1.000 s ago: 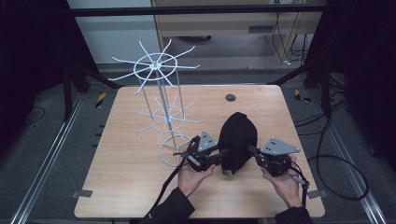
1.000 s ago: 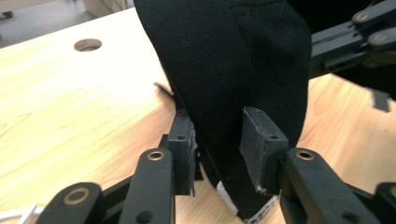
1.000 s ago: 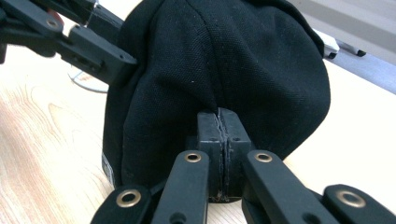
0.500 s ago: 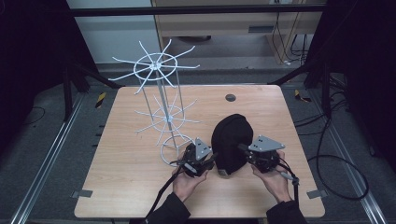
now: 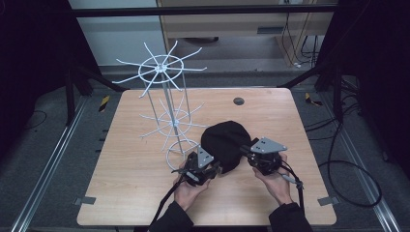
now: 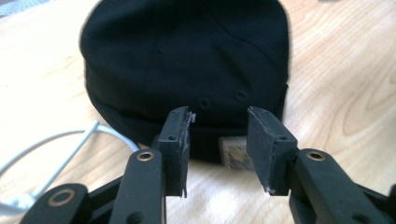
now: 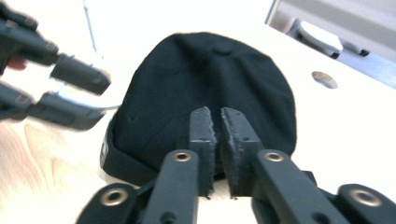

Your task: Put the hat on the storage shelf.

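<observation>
Left claw (image 5: pixel 216 168): released, jaws standing apart, with the rear band of the black cap (image 5: pixel 225 145) between and just ahead of them in the left gripper view; no contact with the fabric can be confirmed. Right claw (image 5: pixel 245 151): jaws drawn nearly together at the cap's lower edge in the right gripper view. Whether fabric is pinched in the thin gap cannot be told.

Location: the cap lies crown-up on the desk (image 5: pixel 135 188), near the front edge and right of centre, with the left claw at its 7 o'clock and the right claw at its 4 o'clock. A small tag (image 6: pixel 233 151) shows on the band, facing the left claw.

Step in hand, as judged: securing a two-sided hold on the cap before lifting it. The white wire rack (image 5: pixel 167 113) stands at the cap's 10 o'clock, its base ring just beside the cap, and is the likely destination.

Next move calls for the left claw to advance and close on the band, then both to lift evenly, keeping clear of the rack's lower arms.

Containers: none on the desk. The rack's arms carry nothing.
</observation>
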### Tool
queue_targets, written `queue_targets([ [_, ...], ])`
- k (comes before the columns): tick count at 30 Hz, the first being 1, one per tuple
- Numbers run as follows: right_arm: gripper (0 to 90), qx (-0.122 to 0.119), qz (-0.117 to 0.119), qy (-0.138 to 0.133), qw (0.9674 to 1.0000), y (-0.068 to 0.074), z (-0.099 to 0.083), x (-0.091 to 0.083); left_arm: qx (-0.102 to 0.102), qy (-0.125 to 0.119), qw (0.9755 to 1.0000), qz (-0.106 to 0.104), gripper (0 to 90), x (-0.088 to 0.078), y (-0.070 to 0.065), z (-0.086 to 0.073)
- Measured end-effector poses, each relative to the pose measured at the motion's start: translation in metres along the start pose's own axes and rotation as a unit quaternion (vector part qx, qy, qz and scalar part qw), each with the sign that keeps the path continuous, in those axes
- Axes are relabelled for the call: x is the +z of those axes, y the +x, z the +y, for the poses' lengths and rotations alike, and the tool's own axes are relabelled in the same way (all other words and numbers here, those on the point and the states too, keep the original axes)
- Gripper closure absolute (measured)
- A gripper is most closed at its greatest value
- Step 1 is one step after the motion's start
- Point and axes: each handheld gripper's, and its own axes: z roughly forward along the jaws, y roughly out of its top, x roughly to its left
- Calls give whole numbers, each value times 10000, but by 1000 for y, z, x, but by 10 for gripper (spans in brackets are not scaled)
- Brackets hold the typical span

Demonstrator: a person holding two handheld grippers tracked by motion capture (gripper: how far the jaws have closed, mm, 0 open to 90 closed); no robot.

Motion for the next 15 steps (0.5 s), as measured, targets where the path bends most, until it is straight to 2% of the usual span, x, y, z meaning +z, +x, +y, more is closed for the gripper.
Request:
queue_targets([
  [1,757,136,-92,-117,9998,-3,0,-5,82,26,10000,-15,561,-7,1,-1],
  [4,713,229,-91,-182,9995,-5,1,-6,61,-29,9999,-97,546,-15,3,-3],
  [5,643,345,-109,-222,9991,-7,1,-5,76,-69,9998,-139,516,-23,5,-5],
  [7,610,362,-116,-230,9990,-8,1,-4,71,-71,9998,-162,487,-27,5,-6],
  [9,513,493,-150,-244,9984,-11,2,6,39,-143,9993,-338,453,-37,9,-12],
  [10,492,533,-149,-230,9982,-11,2,8,38,-153,9992,-373,440,-41,10,-15],
  [15,429,599,-189,-36,9980,-13,3,24,38,-236,9992,-329,407,-59,16,-26],
])
